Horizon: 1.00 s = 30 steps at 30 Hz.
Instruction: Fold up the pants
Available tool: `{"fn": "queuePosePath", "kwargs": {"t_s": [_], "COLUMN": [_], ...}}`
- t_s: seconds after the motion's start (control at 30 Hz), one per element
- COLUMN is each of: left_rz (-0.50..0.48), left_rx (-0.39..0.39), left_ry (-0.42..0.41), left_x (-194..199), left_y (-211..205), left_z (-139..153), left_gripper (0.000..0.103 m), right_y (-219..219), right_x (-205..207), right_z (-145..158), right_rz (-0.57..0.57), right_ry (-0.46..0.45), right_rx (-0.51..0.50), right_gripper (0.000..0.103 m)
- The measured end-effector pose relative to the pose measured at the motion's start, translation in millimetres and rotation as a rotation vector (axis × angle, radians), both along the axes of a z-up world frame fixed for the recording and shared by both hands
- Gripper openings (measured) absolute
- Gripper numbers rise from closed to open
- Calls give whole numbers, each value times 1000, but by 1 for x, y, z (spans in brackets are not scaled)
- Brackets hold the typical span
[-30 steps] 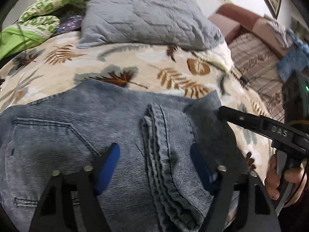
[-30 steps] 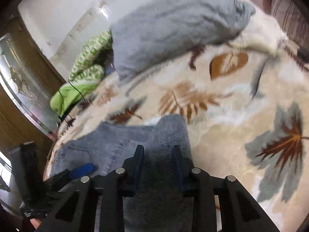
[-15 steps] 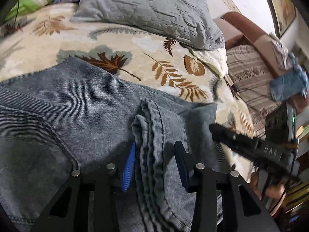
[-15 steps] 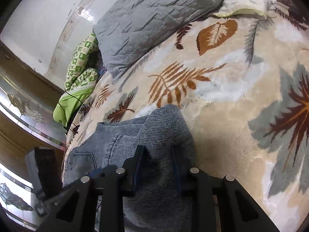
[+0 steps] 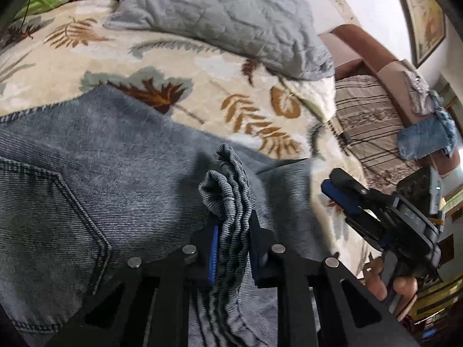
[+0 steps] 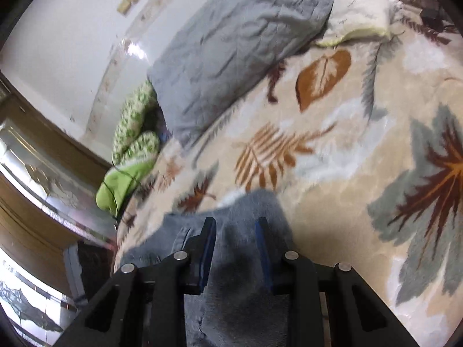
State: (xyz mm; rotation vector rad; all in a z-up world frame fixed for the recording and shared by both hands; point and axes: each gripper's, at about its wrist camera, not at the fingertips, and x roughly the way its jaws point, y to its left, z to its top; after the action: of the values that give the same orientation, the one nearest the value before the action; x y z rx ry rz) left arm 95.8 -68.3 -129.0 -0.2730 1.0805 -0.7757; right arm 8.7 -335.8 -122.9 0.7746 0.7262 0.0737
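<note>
Jeans (image 5: 95, 202) lie spread on the leaf-patterned bed cover (image 5: 202, 72), below the grey pillow (image 5: 220, 20); a back pocket shows at their left side; the left hand-held gripper (image 5: 233, 248) is pinched tight on a bunched ridge of denim hem that stands up between its blue-padded fingers; the right hand-held gripper (image 5: 341, 199) hangs just right of the jeans with its fingers nearly together and nothing visibly between them; in its own view the right hand-held gripper (image 6: 235, 248) stands at a narrow gap over the denim (image 6: 249, 208), not clamped; green patterned bedding (image 6: 133, 144) lies left of the pillow (image 6: 240, 52).
</note>
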Motion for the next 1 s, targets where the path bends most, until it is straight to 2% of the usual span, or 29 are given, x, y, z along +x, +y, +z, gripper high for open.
{"fn": "queuePosePath", "kwargs": {"t_s": [0.1, 0.2, 0.27, 0.33, 0.37, 0.5, 0.6, 0.67, 0.77, 0.87, 0.93, 0.97, 1.0], "left_rz": [24, 54, 59, 76, 84, 105, 135, 162, 203, 173, 133, 105, 92], "left_rx": [-16, -31, 8, 71, 88, 72, 91, 119, 170, 218, 276, 295, 311], "left_ry": [-42, -43, -31, -5, 5, 28, -9, -66, -201, -271, -261, -221, -191], "left_x": [-4, -4, -1, 1, 2, 4, -5, -16, -38, -56, -67, -69, -70], "left_y": [10, 20, 18, 15, 14, 20, 28, 34, 41, 34, 24, 19, 16], "left_z": [10, 12, 6, -6, -10, -11, -5, 5, 26, 33, 20, 9, 2], "left_gripper": [18, 18, 18, 18, 19, 22, 25, 24, 24, 24, 24, 25, 25], "right_y": [0, 9, 20, 32, 35, 43, 47, 53, 67, 86, 97, 100, 101], "right_x": [-1, 4, 13, 25, 27, 23, 19, 9, -9, -24, -24, -24, -27], "right_z": [3, 1, -5, -23, -27, -12, -4, 5, 17, 16, 2, -7, -9], "right_rz": [-10, 16, 54, 89, 91, 98, 122, 141, 172, 224, 255, 267, 263], "right_ry": [-4, 11, 61, 174, 185, 145, 121, 92, 79, 101, 164, 206, 198], "right_rx": [-21, -26, -65, -125, -145, -225, -246, -290, -372, -455, -498, -507, -518], "right_gripper": [31, 31, 31, 31, 31, 32, 32, 31, 31, 32, 33, 34, 34]}}
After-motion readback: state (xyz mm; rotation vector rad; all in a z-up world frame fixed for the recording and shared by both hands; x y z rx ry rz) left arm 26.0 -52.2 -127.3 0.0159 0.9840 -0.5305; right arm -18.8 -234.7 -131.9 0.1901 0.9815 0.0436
